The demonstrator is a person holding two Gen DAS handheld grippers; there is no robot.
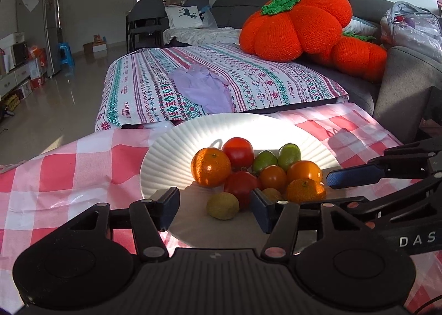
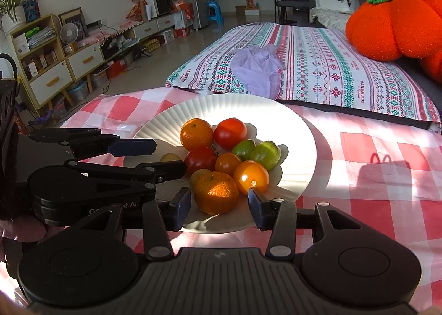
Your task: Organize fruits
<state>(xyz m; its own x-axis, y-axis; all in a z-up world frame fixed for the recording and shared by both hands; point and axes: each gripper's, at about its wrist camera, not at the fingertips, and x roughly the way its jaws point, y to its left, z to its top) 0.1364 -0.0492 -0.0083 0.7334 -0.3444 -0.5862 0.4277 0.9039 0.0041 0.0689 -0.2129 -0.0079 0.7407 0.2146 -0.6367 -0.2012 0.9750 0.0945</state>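
A white ribbed plate (image 1: 171, 155) (image 2: 298, 132) on a red-and-white checked cloth holds a heap of small fruits: oranges (image 1: 210, 167) (image 2: 216, 192), red tomatoes (image 1: 238, 151) (image 2: 229, 133), green limes (image 1: 289, 155) (image 2: 265, 155), orange tomatoes (image 2: 250, 177) and a brownish kiwi (image 1: 223, 206). My left gripper (image 1: 214, 211) is open over the plate's near edge, the kiwi between its fingers. My right gripper (image 2: 219, 208) is open around the nearest orange without touching it. Each gripper shows in the other's view, the right (image 1: 356, 188) and the left (image 2: 154, 159).
The checked cloth (image 1: 69, 177) (image 2: 373, 171) covers the table. Behind it lies a patterned cushion (image 1: 221, 80) (image 2: 331, 66) with a lilac cloth (image 1: 204, 88) on it. Orange knitted pumpkin pillows (image 1: 298, 22) (image 2: 397, 16) sit on a grey sofa.
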